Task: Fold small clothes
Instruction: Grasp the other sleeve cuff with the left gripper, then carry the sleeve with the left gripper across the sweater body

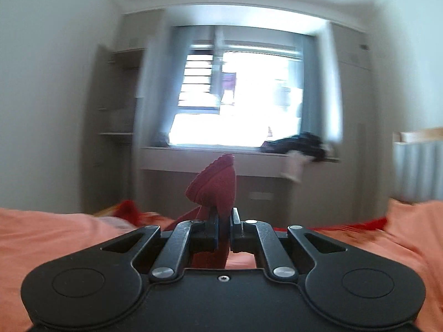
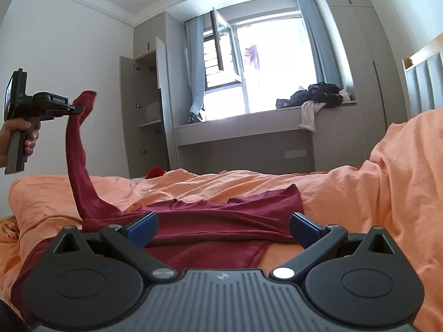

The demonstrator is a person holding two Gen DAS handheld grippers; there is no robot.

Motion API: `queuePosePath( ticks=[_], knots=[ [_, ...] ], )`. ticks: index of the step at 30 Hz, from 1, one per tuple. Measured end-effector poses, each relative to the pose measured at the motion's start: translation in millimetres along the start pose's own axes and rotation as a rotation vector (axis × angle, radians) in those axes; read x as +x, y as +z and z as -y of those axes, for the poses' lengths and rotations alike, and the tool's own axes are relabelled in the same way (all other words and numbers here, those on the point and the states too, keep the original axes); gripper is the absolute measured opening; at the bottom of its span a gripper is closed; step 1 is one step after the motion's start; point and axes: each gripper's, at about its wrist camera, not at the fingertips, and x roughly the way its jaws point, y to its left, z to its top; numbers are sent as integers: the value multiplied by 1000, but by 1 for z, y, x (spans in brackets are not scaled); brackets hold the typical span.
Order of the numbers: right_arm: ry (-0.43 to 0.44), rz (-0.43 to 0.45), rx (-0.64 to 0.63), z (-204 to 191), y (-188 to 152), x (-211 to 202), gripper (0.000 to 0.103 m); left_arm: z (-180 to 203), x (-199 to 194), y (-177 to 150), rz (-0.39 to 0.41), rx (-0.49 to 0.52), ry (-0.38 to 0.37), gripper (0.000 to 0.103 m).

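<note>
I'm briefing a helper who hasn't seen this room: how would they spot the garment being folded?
Find the bed with the orange cover. The dark red garment lies on it before the open right gripper, one sleeve raised by the left gripper. Unlike the dark clothes pile on the window ledge, it's red and partly lifted.

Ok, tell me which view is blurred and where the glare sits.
Left wrist view: background smeared by motion blur, window blown out white; the left gripper and the red garment in its jaws stay sharp. Right wrist view: crisp throughout, glare only in the window panes; fisheye bending at the edges of both.
</note>
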Motion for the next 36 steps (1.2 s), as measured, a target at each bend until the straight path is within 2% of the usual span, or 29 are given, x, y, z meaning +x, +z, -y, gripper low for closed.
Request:
queuePosePath(
  ticks=[8, 13, 17, 20, 22, 23, 24, 26, 27, 29, 31, 33, 36],
  knots=[
    [-42, 7, 45, 12, -7, -21, 103, 96, -19, -60, -102, 52, -270, 8],
    [-74, 1, 74, 18, -11, -28, 103, 127, -23, -120, -265, -25, -382, 8],
    [-82, -8, 97, 22, -17, -32, 103, 143, -30, -168, -391, 3, -436, 11],
    [-79, -18, 98, 20, -24, -32, 103, 146, -35, -188, -463, 42, -466, 19],
    [-76, -23, 89, 17, -26, -29, 103, 148, -31, -188, -496, 44, -484, 31],
    [-70, -25, 86, 15, -27, -27, 103, 146, -34, -190, -507, 42, -492, 43],
    [-62, -26, 85, 14, -27, -25, 103, 144, -35, -190, -513, 37, -497, 58],
    [-46, -29, 87, 12, -29, -18, 103, 134, -39, -186, -506, 17, -499, 77],
    [-39, -33, 89, 11, -29, -15, 103, 128, -42, -183, -503, 14, -499, 81],
    [-27, -36, 92, 9, -30, -7, 103, 116, -47, -175, -503, 20, -489, 82],
    [-15, -34, 96, 4, -30, 1, 103, 101, -51, -166, -505, 32, -442, 84],
    [-11, -37, 91, -1, -29, 11, 103, 84, -50, -162, -494, 37, -366, 90],
    [-6, -48, 75, -11, -29, 27, 103, 53, -38, -155, -483, 27, -219, 92]
  ],
)
